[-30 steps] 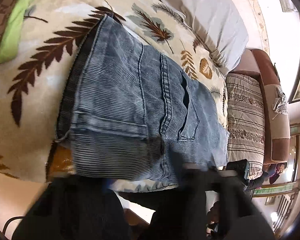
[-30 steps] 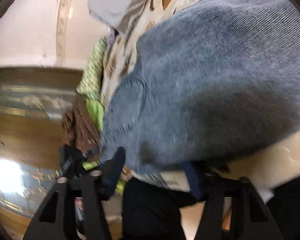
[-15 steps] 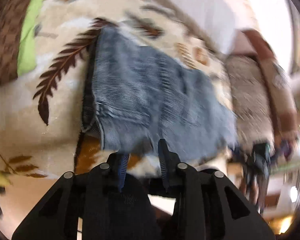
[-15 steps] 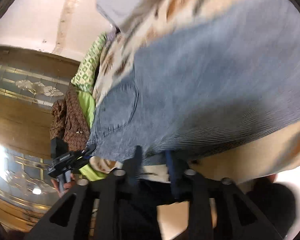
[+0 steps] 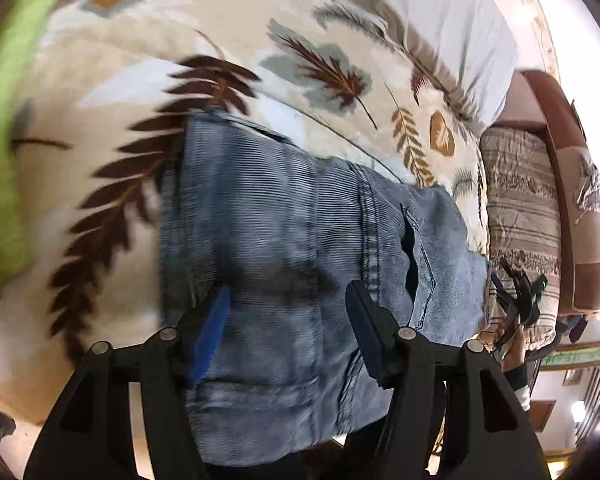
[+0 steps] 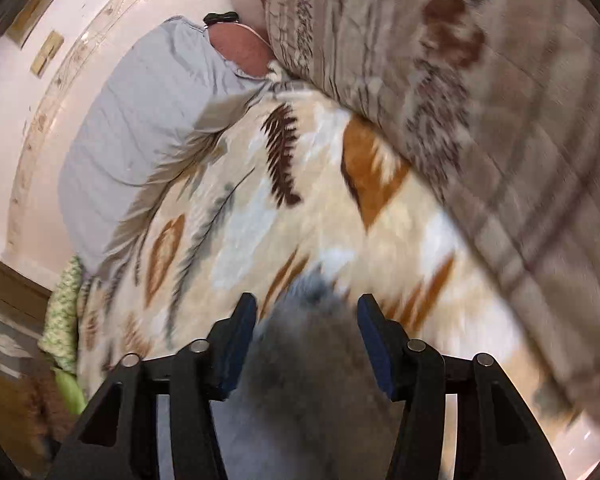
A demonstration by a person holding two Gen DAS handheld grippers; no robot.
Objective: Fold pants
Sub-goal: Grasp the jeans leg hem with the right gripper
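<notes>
Both my grippers spread wide. Left gripper hangs over the folded blue pants, which lie flat on the leaf-print blanket near its edge. Right gripper straddles a blurred grey-blue corner of the pants, fingers not pinching it.
</notes>
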